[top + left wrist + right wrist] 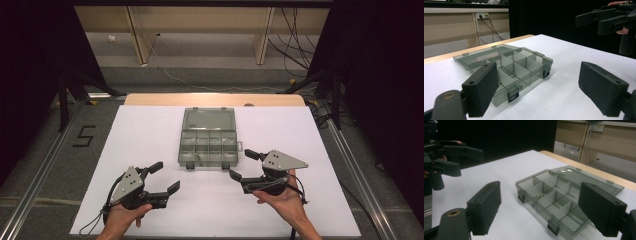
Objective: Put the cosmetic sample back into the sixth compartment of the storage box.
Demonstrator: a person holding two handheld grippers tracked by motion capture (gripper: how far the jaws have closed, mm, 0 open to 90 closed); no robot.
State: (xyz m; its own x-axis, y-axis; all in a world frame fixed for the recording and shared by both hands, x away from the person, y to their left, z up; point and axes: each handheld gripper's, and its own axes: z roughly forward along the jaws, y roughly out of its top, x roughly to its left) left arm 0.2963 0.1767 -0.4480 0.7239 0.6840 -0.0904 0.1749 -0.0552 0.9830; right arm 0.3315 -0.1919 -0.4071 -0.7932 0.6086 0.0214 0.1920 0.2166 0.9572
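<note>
A smoky clear plastic compartment box (208, 146) lies open in the middle of the white table, its lid (209, 120) flat behind it and two dark latches at its front. A small greenish item (539, 196) rests in one front compartment. My left gripper (166, 177) is open, held low near the front left, apart from the box (511, 67). My right gripper (241, 164) is open just right of the box's front corner, not touching the box (554, 195). Both grippers hold nothing. Each gripper view shows the other gripper farther off: the right gripper (604, 20) and the left gripper (456, 157).
The white table top (300, 135) has a wooden strip (215, 99) along its far edge. Metal rails (45, 165) run along both sides on the floor, with a "5" mark (84, 136) at left. Cables (295, 45) and wooden furniture legs stand beyond the table.
</note>
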